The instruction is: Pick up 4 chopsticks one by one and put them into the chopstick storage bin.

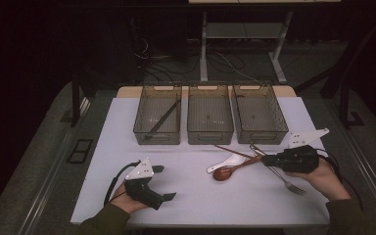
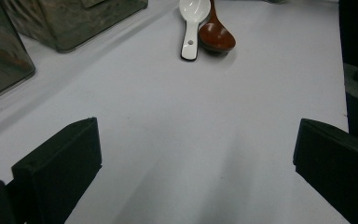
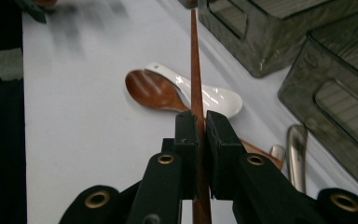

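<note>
Already one pair of dark chopsticks [image 1: 162, 120] lies aslant in the leftmost of three smoky translucent plastic bins [image 1: 157, 117] at the twelve o'clock edge of the white desk [image 1: 196, 196], so the sorting looks begun but far from finished: the middle and right bins seem bare, and a white ceramic soup spoon [image 1: 227, 162], a reddish-brown wooden spoon [image 1: 225, 172] and a silver metal fork [image 1: 286, 181] lie loose at about three o'clock of the desk's middle. The right gripper [image 3: 201, 126] has its fingers [image 3: 186, 135] nearly closed on a slender reddish-brown wooden chopstick [image 3: 195, 60], pinching it partway along so the tip points ahead, over the two spoons, toward the bins; my guess is that it belongs in the left bin with the others. That hand lies low and roughly level at three o'clock, knuckles up. The left gripper [image 1: 164, 183] rests at seven o'clock, forearm on the desk edge, its fingers [image 2: 60, 163] spread wide and holding nothing, aimed across bare desk toward the spoons.
</note>
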A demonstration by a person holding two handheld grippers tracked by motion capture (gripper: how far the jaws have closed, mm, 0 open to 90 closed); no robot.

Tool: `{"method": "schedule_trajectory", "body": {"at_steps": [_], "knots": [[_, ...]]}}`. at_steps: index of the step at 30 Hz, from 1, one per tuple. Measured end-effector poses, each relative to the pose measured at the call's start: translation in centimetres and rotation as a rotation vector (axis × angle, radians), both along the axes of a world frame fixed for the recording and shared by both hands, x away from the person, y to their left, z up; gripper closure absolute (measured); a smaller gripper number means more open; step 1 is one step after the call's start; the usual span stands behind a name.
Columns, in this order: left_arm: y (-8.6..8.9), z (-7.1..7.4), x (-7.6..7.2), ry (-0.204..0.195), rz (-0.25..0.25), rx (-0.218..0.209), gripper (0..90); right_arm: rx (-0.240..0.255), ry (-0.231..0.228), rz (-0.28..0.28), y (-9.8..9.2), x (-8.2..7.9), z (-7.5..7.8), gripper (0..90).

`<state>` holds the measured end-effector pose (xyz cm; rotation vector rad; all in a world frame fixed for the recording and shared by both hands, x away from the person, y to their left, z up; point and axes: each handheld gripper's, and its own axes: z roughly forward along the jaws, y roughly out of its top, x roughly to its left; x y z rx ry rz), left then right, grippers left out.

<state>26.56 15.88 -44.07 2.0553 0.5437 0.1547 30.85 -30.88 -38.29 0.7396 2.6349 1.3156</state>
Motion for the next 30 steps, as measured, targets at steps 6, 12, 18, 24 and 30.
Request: {"method": "schedule_trajectory", "body": {"at_steps": [6, 12, 18, 24, 30], "knots": [[0.0, 0.0, 0.0, 0.0, 0.001, -0.002, 0.6, 0.016, -0.003, -0.03, 1.6, 0.6, 0.2, 83.8], [0.0, 0.0, 0.0, -0.002, 0.002, -0.004, 0.6, 0.044, -0.006, -0.057, 2.8, 1.0, 0.6, 83.7], [0.1, 0.0, 0.0, -0.003, 0.002, -0.008, 0.6, 0.044, -0.034, -0.078, 4.3, 1.4, 1.3, 83.8], [0.0, 0.0, 0.0, -0.001, 0.0, -0.008, 0.6, 0.048, -0.052, -0.096, 6.2, 1.9, 2.0, 83.8], [0.0, 0.0, 0.0, -0.003, 0.001, -0.011, 0.6, 0.047, -0.066, -0.119, 8.6, 2.7, 2.5, 83.7]]}}
